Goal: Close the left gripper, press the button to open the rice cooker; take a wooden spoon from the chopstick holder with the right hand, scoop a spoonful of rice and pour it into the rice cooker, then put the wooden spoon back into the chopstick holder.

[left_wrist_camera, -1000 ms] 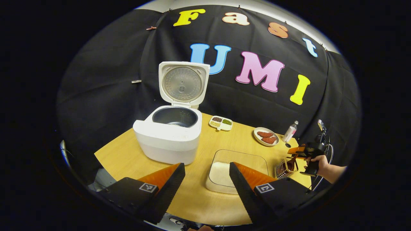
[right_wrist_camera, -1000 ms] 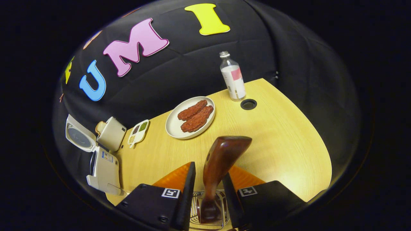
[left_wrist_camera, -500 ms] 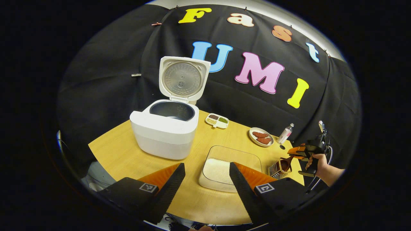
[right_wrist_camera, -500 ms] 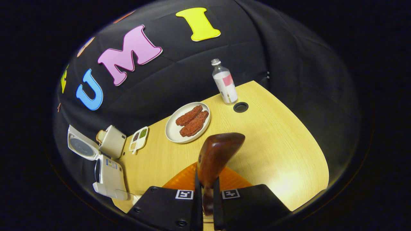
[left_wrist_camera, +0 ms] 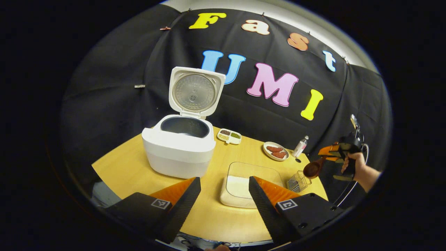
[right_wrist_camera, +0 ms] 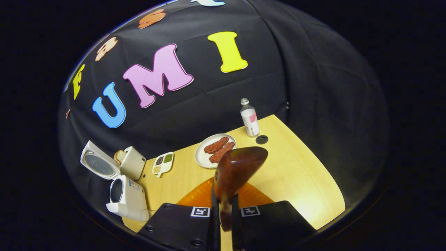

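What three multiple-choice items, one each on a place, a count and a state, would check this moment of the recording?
1. Where is the wooden spoon?
A. standing in the chopstick holder
B. clamped in the right tongs, above the table
C. lying in the rice dish

2. How many compartments with fillings does the small divided dish show?
A. one
B. three
C. six

3. What state is the rice cooker in?
A. lid shut
B. lid off, lying on the table
C. lid raised upright, pot exposed

Answers:
1 B: the right tongs pinch the spoon's handle, and the left gripper view shows the spoon in the air beside the wire chopstick holder.
2 B: three fillings show.
3 C: the lid stands up behind the open pot.
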